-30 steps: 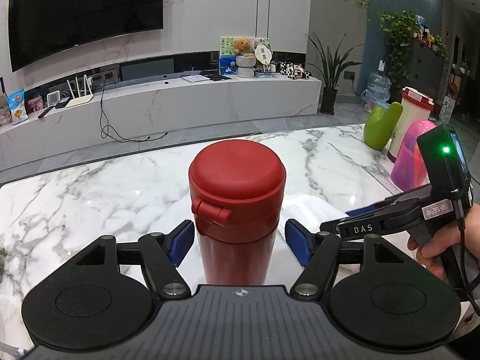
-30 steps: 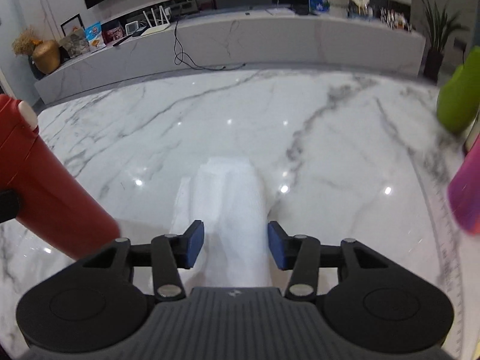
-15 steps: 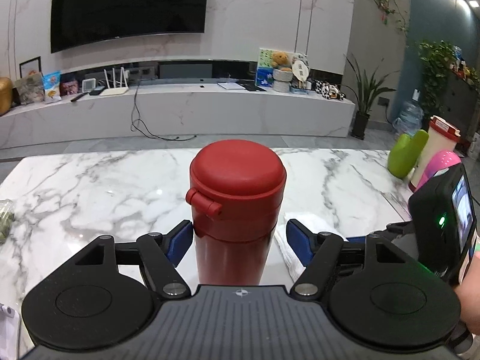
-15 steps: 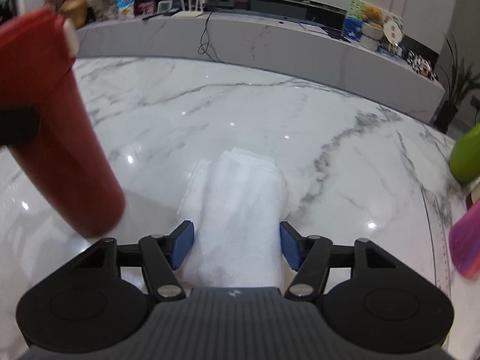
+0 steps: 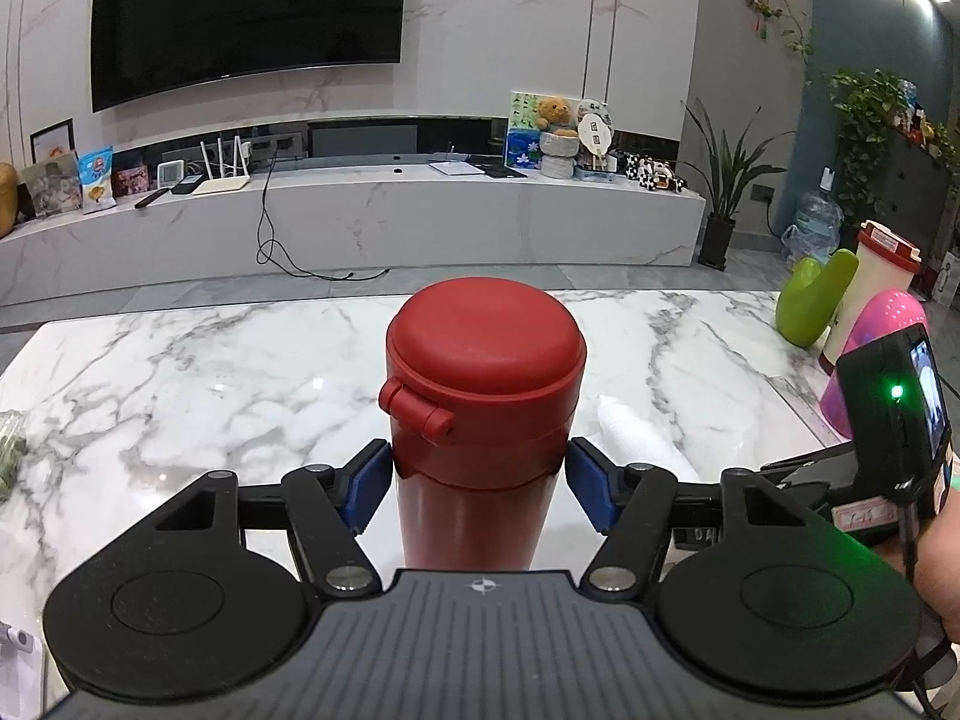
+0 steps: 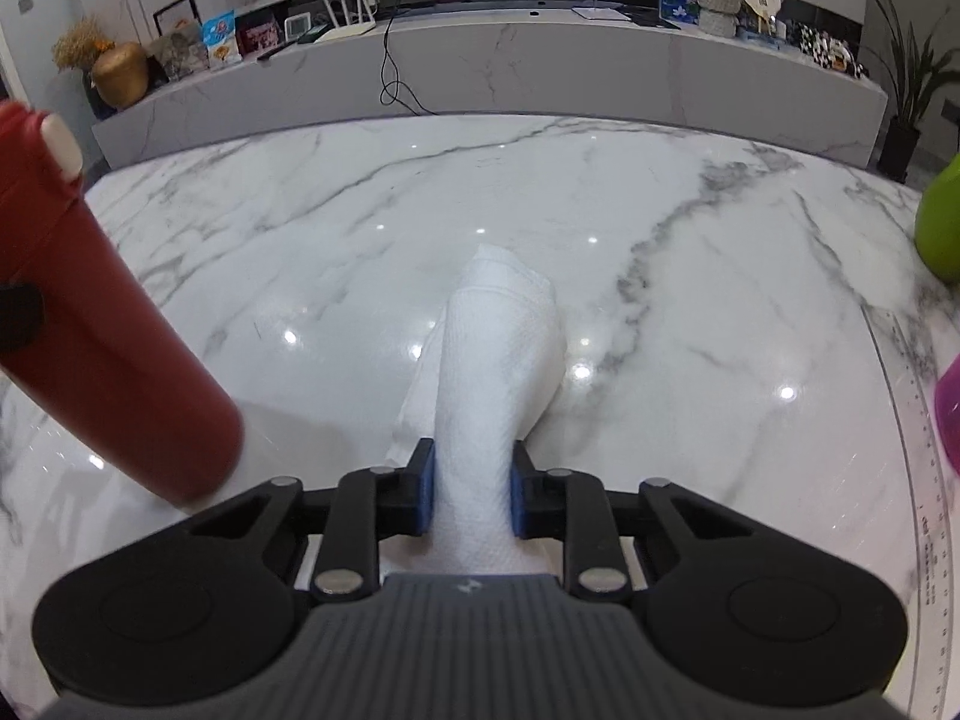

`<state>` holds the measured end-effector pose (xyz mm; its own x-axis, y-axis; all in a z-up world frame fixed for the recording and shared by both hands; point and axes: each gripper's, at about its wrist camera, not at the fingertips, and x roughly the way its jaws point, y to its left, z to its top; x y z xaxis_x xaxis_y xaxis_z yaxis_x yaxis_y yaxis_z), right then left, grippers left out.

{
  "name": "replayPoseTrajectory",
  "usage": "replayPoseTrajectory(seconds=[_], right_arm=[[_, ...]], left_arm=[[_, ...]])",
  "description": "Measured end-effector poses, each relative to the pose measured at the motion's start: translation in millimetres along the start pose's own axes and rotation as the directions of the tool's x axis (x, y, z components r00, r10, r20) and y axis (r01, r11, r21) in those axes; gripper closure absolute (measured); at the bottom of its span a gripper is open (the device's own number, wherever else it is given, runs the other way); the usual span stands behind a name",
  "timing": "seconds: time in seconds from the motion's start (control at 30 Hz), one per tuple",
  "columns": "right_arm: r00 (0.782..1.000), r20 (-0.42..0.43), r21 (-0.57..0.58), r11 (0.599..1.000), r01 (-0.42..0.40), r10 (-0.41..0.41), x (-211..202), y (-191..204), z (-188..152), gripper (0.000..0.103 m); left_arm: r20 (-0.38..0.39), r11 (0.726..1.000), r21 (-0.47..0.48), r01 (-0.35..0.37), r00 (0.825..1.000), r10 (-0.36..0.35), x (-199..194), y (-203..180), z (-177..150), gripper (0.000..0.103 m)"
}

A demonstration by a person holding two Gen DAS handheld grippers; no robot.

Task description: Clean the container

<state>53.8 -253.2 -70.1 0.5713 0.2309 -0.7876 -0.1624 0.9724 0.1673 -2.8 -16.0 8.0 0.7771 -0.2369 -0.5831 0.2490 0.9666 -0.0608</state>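
Observation:
My left gripper (image 5: 477, 483) is shut on a red flask (image 5: 480, 420) with a red flip lid, holding it upright just below the lid. The flask also shows tilted at the left of the right wrist view (image 6: 90, 348), lifted above the table. My right gripper (image 6: 469, 495) is shut on a folded white cloth (image 6: 498, 366), whose front end sticks out past the fingers over the marble table (image 6: 660, 276). The cloth's tip shows in the left wrist view (image 5: 630, 426), right of the flask.
A green container (image 5: 813, 300), a white jug with a red lid (image 5: 876, 288) and a pink object (image 5: 882, 348) stand at the table's right edge. A small greenish item (image 5: 9, 456) lies at the left edge. A TV wall and low cabinet are beyond.
My right gripper has closed on the white cloth and lifted its front end. My left gripper has kept hold of the flask while its view rose and turned.

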Motion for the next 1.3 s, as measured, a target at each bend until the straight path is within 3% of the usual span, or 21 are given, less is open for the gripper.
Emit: replayPoseTrajectory(seconds=[0.1,0.2,0.3,0.43,0.57,0.6,0.73,0.87,1.13,1.3], right_arm=[[0.996,0.044,0.085,0.993,-0.079,0.076,-13,-9,6,0.078],[0.973,0.122,0.169,0.962,-0.214,0.195,-29,-16,14,0.078],[0.931,0.189,0.227,0.909,-0.351,0.312,-41,-22,20,0.078],[0.859,0.247,0.287,0.812,-0.508,0.449,-44,-26,22,0.078],[0.791,0.281,0.296,0.735,-0.610,0.543,-45,-18,24,0.078],[0.784,0.279,0.291,0.729,-0.619,0.554,-45,-15,25,0.078],[0.785,0.248,0.266,0.739,-0.619,0.568,-43,-1,25,0.078],[0.804,0.216,0.268,0.758,-0.595,0.554,-36,6,25,0.078],[0.875,0.056,0.282,0.833,-0.476,0.480,-2,19,16,0.078],[0.897,-0.001,0.272,0.864,-0.425,0.442,10,29,14,0.078]], left_arm=[[-0.004,1.000,0.012,0.016,1.000,-0.016,1,2,1,0.042],[-0.015,0.998,0.036,0.043,0.999,-0.042,2,5,3,0.042],[-0.035,0.995,0.062,0.080,0.996,-0.078,5,11,8,0.042],[-0.061,0.985,0.113,0.127,0.991,-0.121,6,14,10,0.042],[-0.068,0.978,0.145,0.152,0.987,-0.143,8,12,9,0.042],[-0.069,0.977,0.147,0.153,0.987,-0.145,8,12,9,0.042],[-0.068,0.979,0.130,0.160,0.986,-0.152,9,15,8,0.042],[-0.069,0.981,0.116,0.158,0.986,-0.151,8,16,8,0.042],[-0.070,0.981,0.112,0.156,0.986,-0.149,8,17,12,0.042],[-0.052,0.991,0.049,0.127,0.991,-0.124,7,18,10,0.040]])
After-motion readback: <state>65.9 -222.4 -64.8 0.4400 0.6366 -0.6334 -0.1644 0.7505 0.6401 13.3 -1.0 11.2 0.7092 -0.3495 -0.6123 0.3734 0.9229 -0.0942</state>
